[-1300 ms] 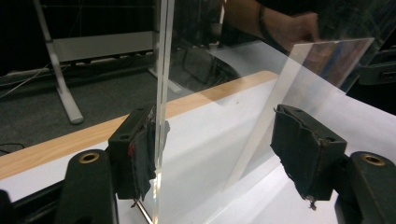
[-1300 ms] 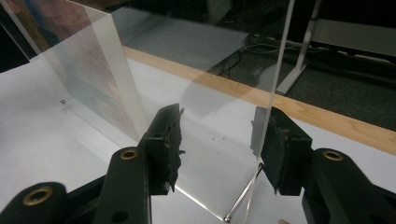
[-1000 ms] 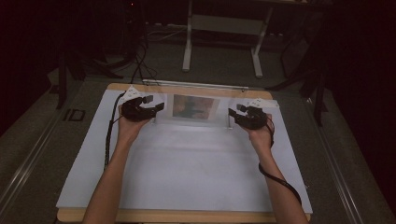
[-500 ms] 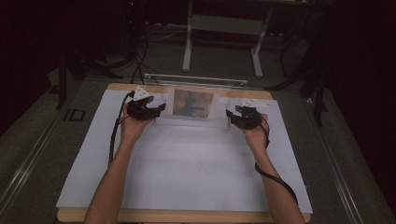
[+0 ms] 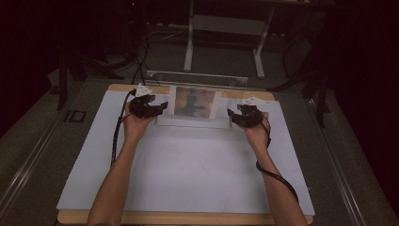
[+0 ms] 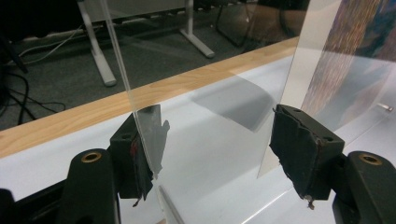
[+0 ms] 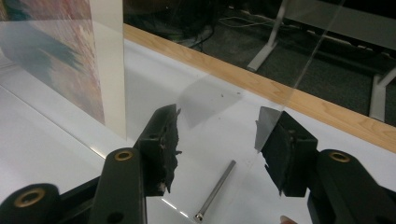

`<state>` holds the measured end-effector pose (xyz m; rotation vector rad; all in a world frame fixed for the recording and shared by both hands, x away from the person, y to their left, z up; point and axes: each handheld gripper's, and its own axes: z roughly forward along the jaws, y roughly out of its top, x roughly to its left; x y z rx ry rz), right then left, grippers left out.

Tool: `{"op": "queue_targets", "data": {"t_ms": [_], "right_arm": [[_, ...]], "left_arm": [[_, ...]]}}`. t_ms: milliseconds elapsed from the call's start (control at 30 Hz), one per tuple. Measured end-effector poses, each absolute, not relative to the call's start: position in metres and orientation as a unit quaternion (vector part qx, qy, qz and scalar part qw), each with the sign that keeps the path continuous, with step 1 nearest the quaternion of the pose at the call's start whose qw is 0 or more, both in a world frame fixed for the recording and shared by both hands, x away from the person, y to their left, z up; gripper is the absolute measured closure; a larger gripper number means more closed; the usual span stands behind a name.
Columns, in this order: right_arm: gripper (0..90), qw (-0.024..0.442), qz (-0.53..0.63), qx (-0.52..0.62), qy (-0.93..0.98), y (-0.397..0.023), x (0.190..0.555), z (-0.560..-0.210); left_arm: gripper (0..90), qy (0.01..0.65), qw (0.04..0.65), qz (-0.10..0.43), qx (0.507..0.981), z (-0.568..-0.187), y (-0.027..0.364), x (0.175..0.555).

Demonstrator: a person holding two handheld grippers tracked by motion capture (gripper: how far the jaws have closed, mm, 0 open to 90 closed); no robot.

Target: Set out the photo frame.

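Observation:
A clear acrylic panel [image 5: 162, 80] stands on edge near the far side of the white mat [image 5: 188, 165]. A colour picture [image 5: 195, 101] is mounted in its middle. My left gripper [image 5: 162, 106] is at the panel's left end and my right gripper [image 5: 231, 114] at its right end. In the left gripper view the gripper [image 6: 210, 140] is open, with the panel's side edge [image 6: 126, 79] against one jaw and the picture [image 6: 345, 60] beyond. In the right gripper view the gripper [image 7: 217, 135] is open too, and the panel's other edge [image 7: 303, 70] meets one jaw.
A small metal pin [image 7: 215, 191] lies on the mat between the right jaws. The wooden table edge [image 6: 93, 109] runs just behind the panel. A white stand's legs [image 5: 189, 42] and cables [image 5: 136, 70] are on the dark floor beyond.
Both hands have moved slightly forward and inward. The panel's top edge has risen, so the panel stands more upright.

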<state>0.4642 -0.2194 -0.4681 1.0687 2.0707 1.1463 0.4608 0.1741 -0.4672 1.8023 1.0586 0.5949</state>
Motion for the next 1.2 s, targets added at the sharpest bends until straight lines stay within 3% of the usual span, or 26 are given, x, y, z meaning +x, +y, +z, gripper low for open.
{"op": "queue_targets", "data": {"t_ms": [700,1200], "right_arm": [[48.9,0.263,0.435,0.407,0.759,-0.222,0.453,-0.466],[50.1,0.261,0.448,0.402,0.755,-0.236,0.425,-0.456]], "left_arm": [[34.0,0.438,0.467,0.238,0.73,-0.464,0.171,0.447],[34.0,0.443,0.467,0.216,0.734,-0.452,0.164,0.426]]}}
